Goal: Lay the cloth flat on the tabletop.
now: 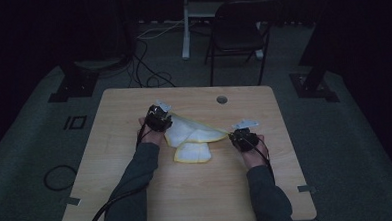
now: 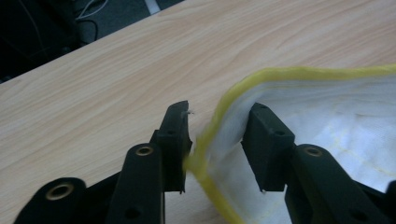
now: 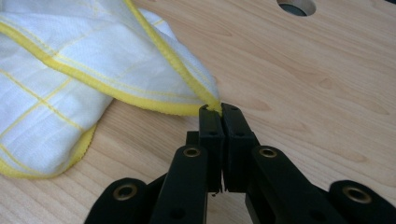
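Here, the largest item in the room is the rectangular light wood-grain table (image 1: 187, 191), standing on dark grey carpet with a black folding chair (image 1: 236, 36) well behind its far edge. A round cable hole (image 1: 221, 99) is cut through the tabletop near that far edge.

On the middle of the tabletop lies the white woven cloth with yellow hemmed edges and thin yellow grid lines (image 1: 192, 135). It is partly folded: an upper layer stretches between the two tools, and a smaller folded flap lies flat on the wood just on the near side of it.

The person's two forearms, in dark sleeves, enter from the near edge of the table. The left hand (image 1: 152, 137) holds the left gripper (image 1: 160, 118) at the left end of the cloth. In the left gripper view, the jaws stand apart, with the yellow hem of the cloth (image 2: 205, 154) running up between them. The hem lies against the inner face of one jaw, the other jaw rests on the white fabric, and neither pad presses the cloth.

The right hand (image 1: 253, 155) holds the right gripper (image 1: 237, 136) at the right end of the cloth. In the right gripper view, the jaws are pressed together, pinching a yellow corner of the cloth (image 3: 214, 106) at their tips, just above the wood.
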A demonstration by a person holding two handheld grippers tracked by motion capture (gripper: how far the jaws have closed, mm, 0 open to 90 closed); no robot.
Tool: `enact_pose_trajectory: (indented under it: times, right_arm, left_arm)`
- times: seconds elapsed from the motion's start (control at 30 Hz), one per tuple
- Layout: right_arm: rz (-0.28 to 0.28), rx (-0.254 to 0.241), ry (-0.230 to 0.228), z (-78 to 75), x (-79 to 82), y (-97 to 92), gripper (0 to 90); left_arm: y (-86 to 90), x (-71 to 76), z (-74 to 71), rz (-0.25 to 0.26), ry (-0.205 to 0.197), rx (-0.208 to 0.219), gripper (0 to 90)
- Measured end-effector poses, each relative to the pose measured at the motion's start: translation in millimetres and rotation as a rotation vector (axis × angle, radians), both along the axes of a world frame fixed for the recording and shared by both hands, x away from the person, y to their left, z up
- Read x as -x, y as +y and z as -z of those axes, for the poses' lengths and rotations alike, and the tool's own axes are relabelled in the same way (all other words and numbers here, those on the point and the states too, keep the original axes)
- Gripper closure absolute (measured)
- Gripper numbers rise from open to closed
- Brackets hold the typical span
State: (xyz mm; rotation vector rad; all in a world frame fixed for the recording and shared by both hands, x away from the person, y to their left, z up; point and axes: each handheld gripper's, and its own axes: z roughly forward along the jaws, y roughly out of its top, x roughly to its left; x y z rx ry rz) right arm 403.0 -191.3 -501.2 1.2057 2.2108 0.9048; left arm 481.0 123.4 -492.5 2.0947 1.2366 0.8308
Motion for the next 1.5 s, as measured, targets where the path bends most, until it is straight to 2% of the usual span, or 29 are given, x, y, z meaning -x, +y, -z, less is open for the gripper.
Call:
enact_pose_trajectory:
  times: [0.1,0.17,0.47,0.57,0.73,0.8,0.97,1.03,1.1,1.17,1.2,1.27,1.37,1.4,1.5]
  right_arm:
    - [0.007,0.001,0.007,1.6,0.1,-1.8,88.4]
    - [0.01,-0.001,0.01,2.2,-0.2,-3.3,88.4]
    - [0.025,-0.006,0.021,2.7,-1.1,-6.7,88.3]
    - [0.026,-0.009,0.02,2.6,-1.1,-7.0,88.3]
    - [0.028,-0.008,0.022,3.2,-1.4,-6.7,88.2]
    - [0.035,-0.01,0.024,3.3,-1.8,-7.1,88.1]
    - [0.047,-0.013,0.039,4.1,-3.9,-8.4,87.1]
    - [0.051,-0.013,0.044,4.6,-5.3,-8.9,84.5]
    - [0.049,-0.014,0.041,4.1,-5.5,-7.9,76.4]
    - [0.05,-0.012,0.036,3.7,-5.5,-7.5,73.0]
    - [0.039,-0.023,0.029,2.5,-5.2,-6.2,69.2]
    - [0.028,-0.026,0.024,1.7,-4.6,-4.5,67.6]
    - [-0.023,-0.022,-0.003,-0.4,-2.1,3.8,61.5]
    - [-0.059,-0.022,-0.013,-1.3,-1.2,10.1,58.6]
    - [-0.087,-0.018,-0.034,-4.7,-1.6,18.3,55.8]
  left_arm:
    - [1.5,1.2,-1.8,-0.006,-0.016,0.022,55.9]
    - [2.0,2.0,-3.4,-0.013,-0.025,0.022,55.0]
    - [8.6,0.9,-2.9,-0.063,-0.028,0.041,48.7]
    - [13.1,-0.3,-0.1,-0.097,-0.018,0.062,48.2]
    - [15.2,-0.4,1.4,-0.11,-0.01,0.071,48.7]
    - [13.4,0.6,2.0,-0.094,0.005,0.081,51.3]
    - [3.1,4.4,5.4,-0.03,0.022,0.063,57.5]
    - [-2.2,5.5,8.0,-0.008,0.032,0.051,59.3]
    - [-5.5,6.1,10.7,0.016,0.046,0.048,61.9]
    - [-9.5,7.4,13.2,0.05,0.056,0.031,62.5]
    - [-11.5,8.0,14.1,0.065,0.062,0.02,64.0]
    - [-15.7,9.1,15.3,0.087,0.068,0.014,64.0]
    - [-18.5,9.0,15.2,0.093,0.071,0.025,63.9]
    - [-18.9,8.7,15.2,0.094,0.072,0.028,63.9]
    - [-18.0,7.2,14.1,0.08,0.073,0.039,66.3]
